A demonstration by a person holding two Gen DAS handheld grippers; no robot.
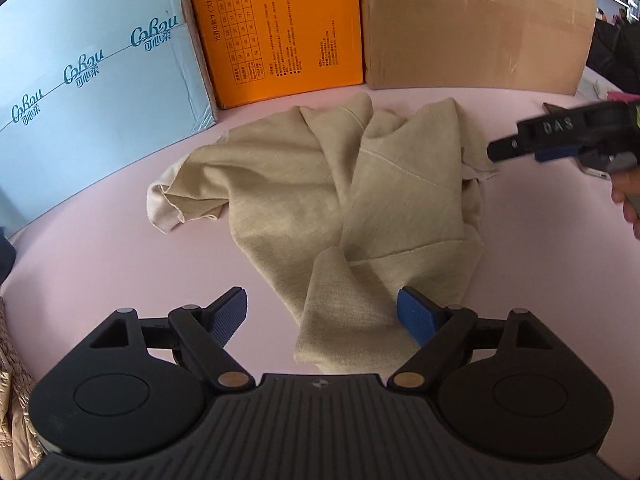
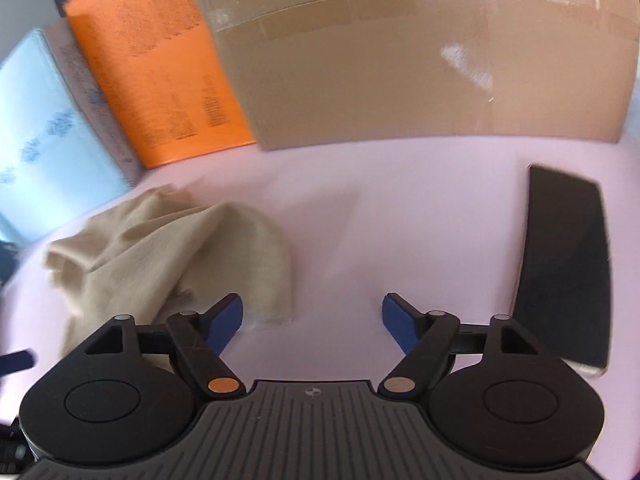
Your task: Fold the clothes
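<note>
A beige knit garment (image 1: 360, 200) lies crumpled on the pink table (image 1: 120, 264). My left gripper (image 1: 320, 316) is open and empty, low over the table, with the garment's near corner between its blue pads (image 1: 416, 316). My right gripper (image 2: 312, 320) is open and empty over bare table, just right of the garment's edge (image 2: 180, 252). It also shows in the left wrist view (image 1: 560, 136) at the garment's right side, held by a hand.
A light blue box (image 1: 88, 92), an orange box (image 1: 280, 28) and a brown cardboard box (image 1: 476, 24) line the back of the table. A black phone (image 2: 568, 264) lies to the right of my right gripper. Another garment (image 1: 12, 392) shows at the far left.
</note>
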